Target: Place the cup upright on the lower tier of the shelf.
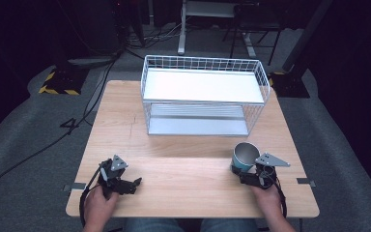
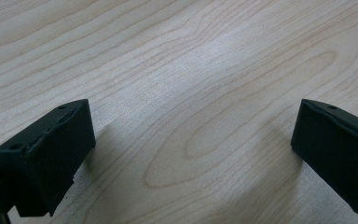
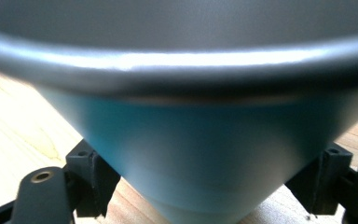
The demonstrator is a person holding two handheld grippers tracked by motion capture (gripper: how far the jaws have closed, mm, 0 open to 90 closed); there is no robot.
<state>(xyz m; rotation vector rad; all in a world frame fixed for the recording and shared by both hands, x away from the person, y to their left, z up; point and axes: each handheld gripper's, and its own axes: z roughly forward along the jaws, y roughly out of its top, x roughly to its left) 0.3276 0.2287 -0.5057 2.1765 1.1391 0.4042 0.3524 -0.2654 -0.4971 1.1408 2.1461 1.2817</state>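
A blue cup (image 1: 245, 155) with a grey inside stands mouth up at the front right of the wooden table (image 1: 183, 145). My right gripper (image 1: 238, 170) is shut on its lower part. In the right gripper view the cup (image 3: 205, 149) looms close, and the right gripper (image 3: 208, 175) has a black finger (image 3: 93, 175) pressed against each side of the cup's narrow base. My left gripper (image 1: 136, 184) rests low over the front left of the table. In the left gripper view the left gripper (image 2: 191, 130) stands wide open with bare wood between its fingers (image 2: 56, 140).
A white wire rack (image 1: 203, 92) with two shelves stands at the back middle of the table, its open side facing me. Bare wood lies between the rack and both hands. Dark floor with cables surrounds the table.
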